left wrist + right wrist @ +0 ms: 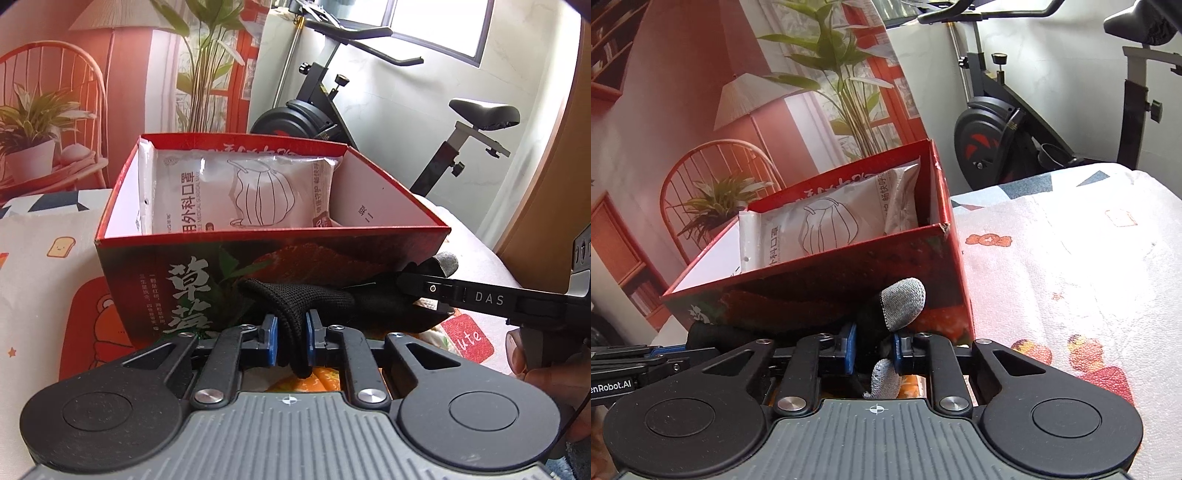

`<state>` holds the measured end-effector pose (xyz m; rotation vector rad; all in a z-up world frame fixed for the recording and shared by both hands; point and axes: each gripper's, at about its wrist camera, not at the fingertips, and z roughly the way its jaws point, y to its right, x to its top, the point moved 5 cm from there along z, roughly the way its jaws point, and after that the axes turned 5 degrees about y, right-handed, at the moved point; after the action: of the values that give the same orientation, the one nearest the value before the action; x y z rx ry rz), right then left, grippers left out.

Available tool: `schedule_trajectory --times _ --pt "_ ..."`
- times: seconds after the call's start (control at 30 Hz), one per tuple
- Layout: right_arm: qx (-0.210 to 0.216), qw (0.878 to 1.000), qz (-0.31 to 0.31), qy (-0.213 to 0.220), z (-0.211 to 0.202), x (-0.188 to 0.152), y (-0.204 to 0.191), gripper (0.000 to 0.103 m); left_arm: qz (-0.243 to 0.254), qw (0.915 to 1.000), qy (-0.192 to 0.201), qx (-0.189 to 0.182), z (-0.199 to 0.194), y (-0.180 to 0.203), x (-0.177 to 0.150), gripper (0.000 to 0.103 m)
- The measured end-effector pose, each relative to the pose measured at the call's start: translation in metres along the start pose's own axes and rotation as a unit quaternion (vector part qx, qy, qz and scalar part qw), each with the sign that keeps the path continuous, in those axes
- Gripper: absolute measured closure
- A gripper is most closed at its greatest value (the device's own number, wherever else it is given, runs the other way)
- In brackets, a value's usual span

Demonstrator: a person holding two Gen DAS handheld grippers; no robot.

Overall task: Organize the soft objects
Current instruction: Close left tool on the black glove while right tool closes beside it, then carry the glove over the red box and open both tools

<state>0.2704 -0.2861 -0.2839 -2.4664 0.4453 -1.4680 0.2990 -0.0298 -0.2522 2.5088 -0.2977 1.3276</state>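
A black knit glove (pixel 295 295) with grey fingertips (pixel 447 262) hangs stretched just in front of an open red cardboard box (pixel 258 236). My left gripper (pixel 291 328) is shut on the glove's cuff end, its blue pads pinching the fabric. My right gripper (pixel 417 295) comes in from the right, shut on the finger end. In the right wrist view the right gripper (pixel 873 347) clamps the glove (pixel 871 317), with one grey fingertip (pixel 903 302) sticking up and another hanging below. The left gripper (pixel 665 350) shows at the left edge. The box (pixel 812 266) holds a white pack of face masks (pixel 243 192).
The box stands on a table covered by a patterned cartoon cloth (pixel 1071 258). An exercise bike (pixel 332 110) stands behind, against a white wall. A printed backdrop with a chair and plants (pixel 55 110) fills the left. A person's hand (pixel 535 369) holds the right gripper.
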Motion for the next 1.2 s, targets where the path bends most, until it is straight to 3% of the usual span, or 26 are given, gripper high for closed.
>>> schedule_trajectory --times 0.63,0.93,1.2 --pt "0.037 0.996 -0.041 0.073 -0.046 0.069 -0.051 0.086 0.009 0.9956 0.093 0.011 -0.054 -0.003 0.063 0.087" --pt "0.038 0.994 -0.065 0.082 -0.007 0.105 -0.076 0.086 -0.001 0.993 0.112 0.037 -0.039 -0.021 0.094 0.087" --pt "0.025 0.996 -0.06 0.059 0.042 0.111 -0.072 0.086 -0.026 0.9964 0.069 0.042 -0.002 -0.042 0.095 0.087"
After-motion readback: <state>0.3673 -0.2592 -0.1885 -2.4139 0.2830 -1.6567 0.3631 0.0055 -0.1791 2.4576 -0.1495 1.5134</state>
